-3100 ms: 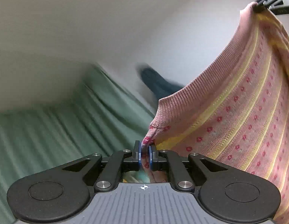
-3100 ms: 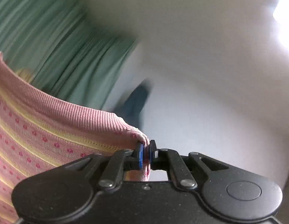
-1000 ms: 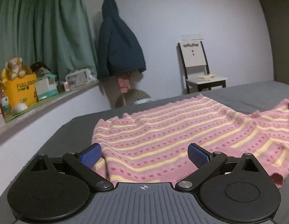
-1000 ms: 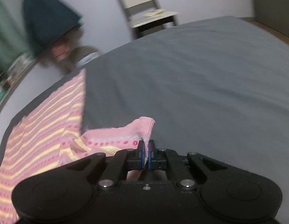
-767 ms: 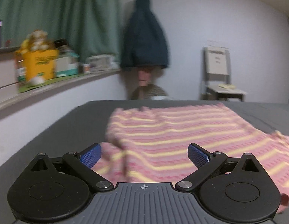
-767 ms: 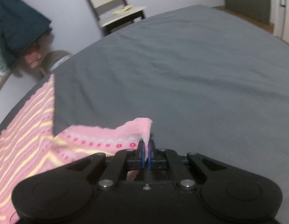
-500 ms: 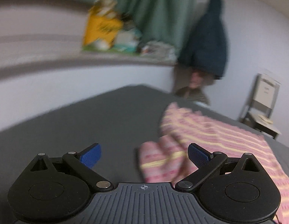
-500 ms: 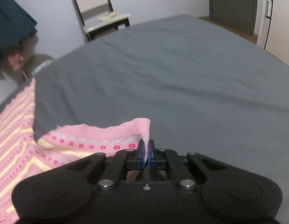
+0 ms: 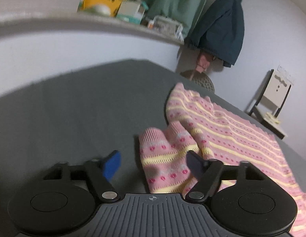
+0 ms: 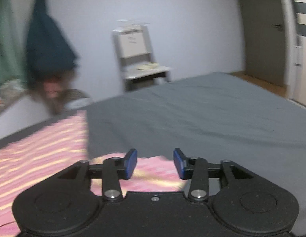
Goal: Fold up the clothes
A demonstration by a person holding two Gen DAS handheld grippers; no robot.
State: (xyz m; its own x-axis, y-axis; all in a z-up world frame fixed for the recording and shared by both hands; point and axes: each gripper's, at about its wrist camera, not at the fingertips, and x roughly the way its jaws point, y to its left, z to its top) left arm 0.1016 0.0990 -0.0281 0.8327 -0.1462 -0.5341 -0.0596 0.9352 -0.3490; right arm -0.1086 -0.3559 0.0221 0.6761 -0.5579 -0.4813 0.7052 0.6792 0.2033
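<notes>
Pink sweater (image 9: 222, 130) flat on grey bed (image 9: 73, 108) — bare sheet left and right. Left tongs (image 9: 153, 163) wide, low over the folded sleeve (image 9: 164, 158); right tongs (image 10: 155, 164) wide above the other sleeve's edge, gripping nothing.

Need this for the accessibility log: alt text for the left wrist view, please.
The open left gripper hovers low over a pink knit sweater with yellow stripes, its bunched sleeve between the blue pads, spread on a grey bedsheet. Behind: a dark teal hooded jacket and a cluttered ledge.
</notes>
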